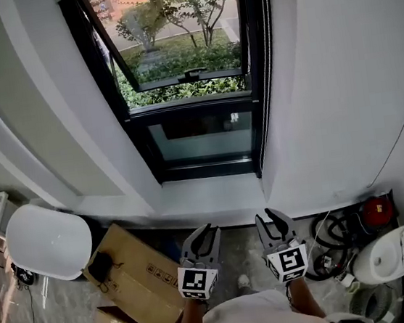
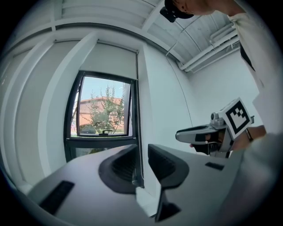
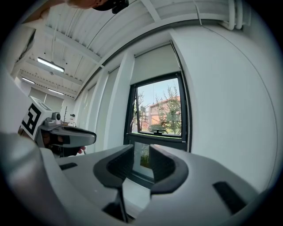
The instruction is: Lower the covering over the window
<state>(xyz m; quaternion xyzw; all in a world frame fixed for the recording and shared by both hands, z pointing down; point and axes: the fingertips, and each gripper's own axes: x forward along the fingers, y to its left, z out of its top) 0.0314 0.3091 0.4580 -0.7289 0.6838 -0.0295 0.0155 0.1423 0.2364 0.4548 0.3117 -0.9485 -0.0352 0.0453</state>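
Overhead, roller blind (image 2: 108, 59) above window (image 2: 104, 110)

The window frame (image 1: 188, 109) looks like black metal with a satin sheen and its glass (image 1: 199, 137) is glossy and reflective, while the blind (image 2: 108, 59) above it is matt, pale cloth (weave too fine to make out) and the wall (image 1: 322, 69) at the right is smooth matt paint. On the rough grey floor (image 1: 238, 248), near left, the boxes (image 1: 139, 271) are plain brown cardboard and the chair shell (image 1: 47, 242) smooth white plastic.
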